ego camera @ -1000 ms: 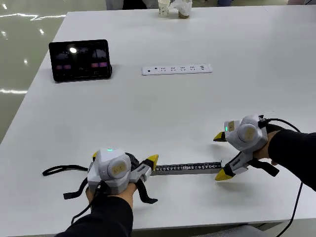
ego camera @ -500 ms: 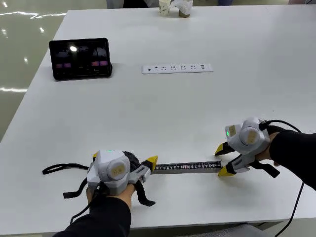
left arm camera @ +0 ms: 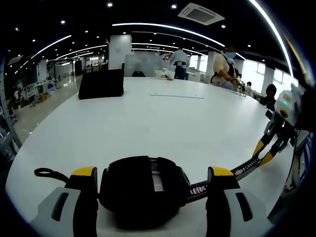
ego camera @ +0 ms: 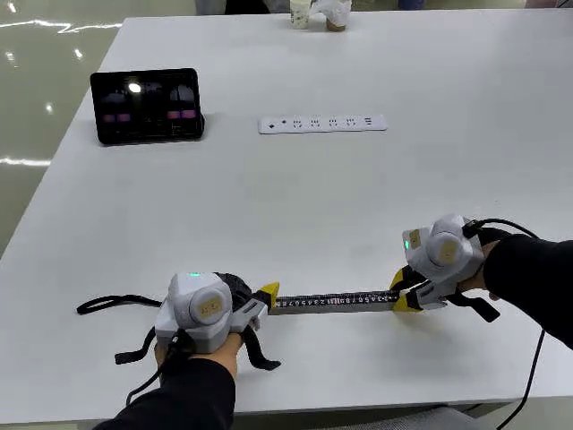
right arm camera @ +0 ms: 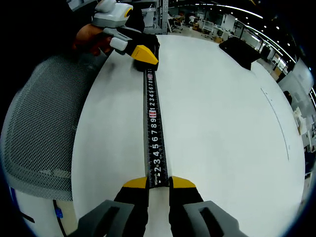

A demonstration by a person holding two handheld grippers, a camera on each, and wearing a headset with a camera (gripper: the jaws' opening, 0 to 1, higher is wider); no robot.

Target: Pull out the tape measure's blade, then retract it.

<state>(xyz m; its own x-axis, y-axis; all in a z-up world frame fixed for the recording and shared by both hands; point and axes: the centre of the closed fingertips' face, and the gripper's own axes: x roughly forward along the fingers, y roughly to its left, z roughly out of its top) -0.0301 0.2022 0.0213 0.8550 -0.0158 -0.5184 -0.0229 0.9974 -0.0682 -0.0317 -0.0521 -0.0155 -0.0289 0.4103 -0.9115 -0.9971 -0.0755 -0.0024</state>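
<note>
The black tape measure case (ego camera: pixel 237 288) lies near the front of the white table (ego camera: pixel 313 206), with my left gripper (ego camera: pixel 224 287) shut around it. In the left gripper view the case (left arm camera: pixel 143 190) fills the gap between the yellow-tipped jaws of the left gripper (left arm camera: pixel 153 174). The blade (ego camera: pixel 336 302) runs right from the case, flat on the table. My right gripper (ego camera: pixel 398 291) is shut on its end. In the right gripper view the numbered blade (right arm camera: pixel 153 118) leads from the right gripper (right arm camera: pixel 159 182) back to the left gripper (right arm camera: pixel 129 39).
A dark tablet (ego camera: pixel 145 106) stands at the back left and a white power strip (ego camera: pixel 322 124) lies behind the middle. Cups (ego camera: pixel 300 13) sit at the far edge. A black strap (ego camera: pixel 112 305) trails left of the case. People stand beyond the table (left arm camera: pixel 224 69).
The right gripper's jaws, wide apart on either side of the blade end a second ago, have come together onto it. The left gripper and the case have stayed put.
</note>
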